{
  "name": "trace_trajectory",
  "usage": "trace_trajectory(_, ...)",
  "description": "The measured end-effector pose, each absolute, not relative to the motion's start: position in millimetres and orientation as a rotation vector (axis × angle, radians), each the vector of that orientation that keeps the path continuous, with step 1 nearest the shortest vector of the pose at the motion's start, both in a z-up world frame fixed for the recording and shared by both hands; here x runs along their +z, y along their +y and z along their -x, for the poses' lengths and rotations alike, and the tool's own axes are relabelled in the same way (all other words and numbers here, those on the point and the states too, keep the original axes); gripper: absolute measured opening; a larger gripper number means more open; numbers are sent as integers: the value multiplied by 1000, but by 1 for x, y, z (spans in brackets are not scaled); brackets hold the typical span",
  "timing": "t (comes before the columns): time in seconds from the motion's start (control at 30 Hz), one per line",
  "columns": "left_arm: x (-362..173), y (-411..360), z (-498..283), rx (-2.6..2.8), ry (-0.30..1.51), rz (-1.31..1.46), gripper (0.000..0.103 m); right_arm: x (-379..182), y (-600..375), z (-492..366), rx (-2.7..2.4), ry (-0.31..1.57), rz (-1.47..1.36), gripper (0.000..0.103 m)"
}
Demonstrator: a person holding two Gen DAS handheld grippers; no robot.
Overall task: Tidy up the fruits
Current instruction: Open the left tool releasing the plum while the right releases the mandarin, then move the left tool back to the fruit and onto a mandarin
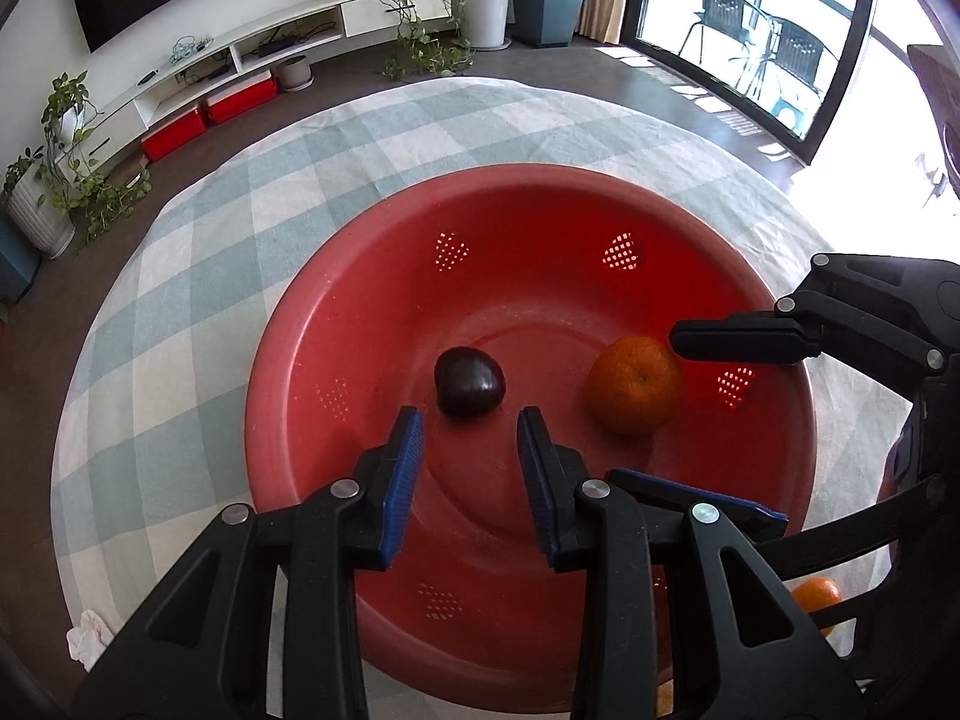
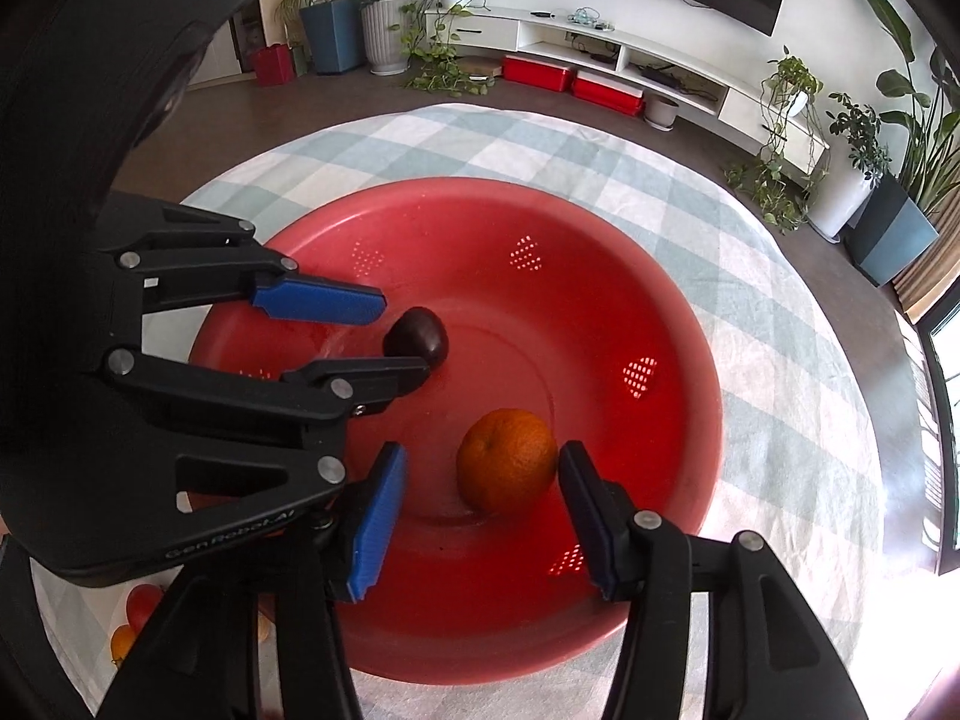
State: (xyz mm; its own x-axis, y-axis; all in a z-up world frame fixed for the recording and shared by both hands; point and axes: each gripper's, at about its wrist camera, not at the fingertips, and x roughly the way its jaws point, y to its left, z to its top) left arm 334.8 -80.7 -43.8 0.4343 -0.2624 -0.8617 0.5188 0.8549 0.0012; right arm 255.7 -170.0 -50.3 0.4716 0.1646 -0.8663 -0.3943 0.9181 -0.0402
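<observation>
Checked-cloth table [image 1: 198, 276], red plastic colander bowl [image 1: 360, 276]: left claw [image 1: 470, 441] and right claw [image 2: 483, 477] both gape empty, dark plum [image 1: 469, 381] and orange [image 2: 507, 459] released. Next: fetch remaining fruit.

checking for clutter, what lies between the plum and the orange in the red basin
Nothing: in both wrist views only bare red basin floor separates the dark plum from the orange.

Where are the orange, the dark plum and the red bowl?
orange [image 2: 507, 459], right wrist view, middle of its peel.
plum [image 1: 469, 381], left wrist view, its top.
red bowl [image 1: 540, 228], left wrist view, far inner wall.
</observation>
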Motion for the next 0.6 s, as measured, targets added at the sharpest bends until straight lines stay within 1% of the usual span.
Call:
trace_trajectory(0.1,-33,-75,-329,-497,984,-253,31,-42,-176,-251,327,1012,214,62)
trace_trajectory(0.13,-27,-72,-325,-496,964,-244,34,-36,-180,-249,320,1000,199,63)
trace_trajectory(0.17,-19,-69,-319,-495,935,-236,46,-29,-184,-245,315,982,179,65)
trace_trajectory(0.23,-3,-60,-305,-492,871,-206,61,-10,-194,-233,312,918,117,68)
trace_trajectory(0.3,13,-48,-290,-499,827,-154,69,14,-210,-216,310,807,12,73)
trace_trajectory(0.33,19,-42,-282,-501,814,-127,79,26,-221,-205,323,735,-58,83)
trace_trajectory(0.37,26,-36,-274,-497,801,-102,93,36,-232,-193,333,669,-122,98)
trace_trajectory(0.4,31,-30,-265,-497,789,-79,99,43,-244,-183,330,606,-187,103)
trace_trajectory(0.43,37,-24,-255,-502,774,-56,103,47,-254,-173,325,565,-247,103)
trace_trajectory(0.5,45,-14,-233,-511,744,-29,103,46,-275,-159,331,542,-383,103)
trace_trajectory(0.6,50,-7,-196,-507,686,-47,103,32,-300,-137,363,577,-571,103)
